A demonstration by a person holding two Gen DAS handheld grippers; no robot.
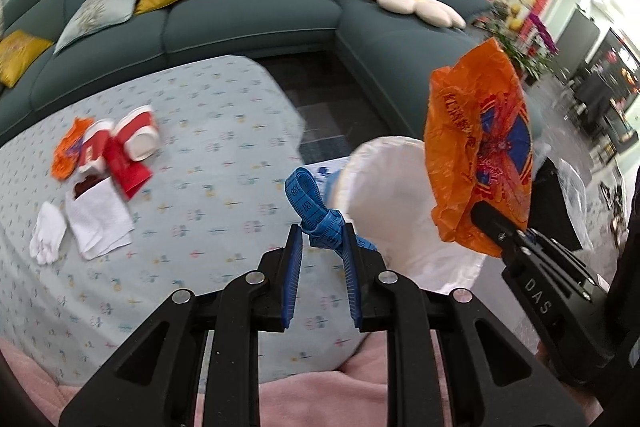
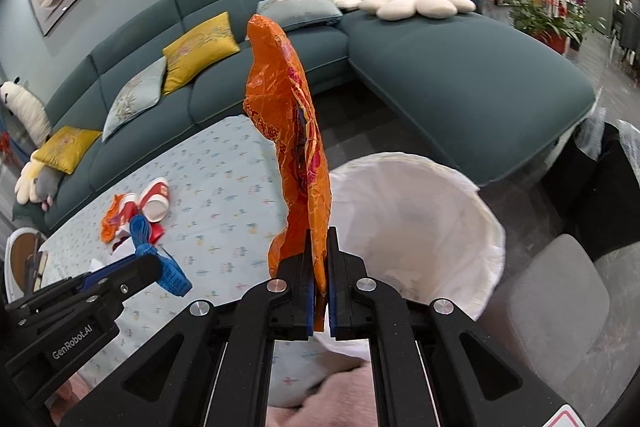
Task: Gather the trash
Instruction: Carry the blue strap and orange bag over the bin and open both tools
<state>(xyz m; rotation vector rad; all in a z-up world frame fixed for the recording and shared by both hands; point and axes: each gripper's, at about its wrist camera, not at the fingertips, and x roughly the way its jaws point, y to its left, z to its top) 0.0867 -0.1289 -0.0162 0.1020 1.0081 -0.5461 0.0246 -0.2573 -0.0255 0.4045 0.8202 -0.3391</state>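
Note:
My left gripper (image 1: 322, 233) is shut on a bunched blue measuring tape (image 1: 312, 205), held above the patterned table near the white-lined trash bin (image 1: 392, 207). My right gripper (image 2: 319, 239) is shut on a crumpled orange plastic wrapper (image 2: 294, 131), which stands upright at the bin's (image 2: 420, 219) near left rim. In the left wrist view the right gripper (image 1: 486, 217) and its orange wrapper (image 1: 480, 147) hang over the bin's right side. In the right wrist view the left gripper (image 2: 150, 259) and blue tape (image 2: 142, 231) are at the left.
On the table (image 1: 220, 131) lie red-and-white paper cups (image 1: 138, 133), an orange wrapper scrap (image 1: 68, 147), a white tissue (image 1: 98, 217) and a white glove (image 1: 48, 237). A teal sofa (image 1: 248, 23) with cushions curves behind. A grey stool (image 2: 560, 299) stands right of the bin.

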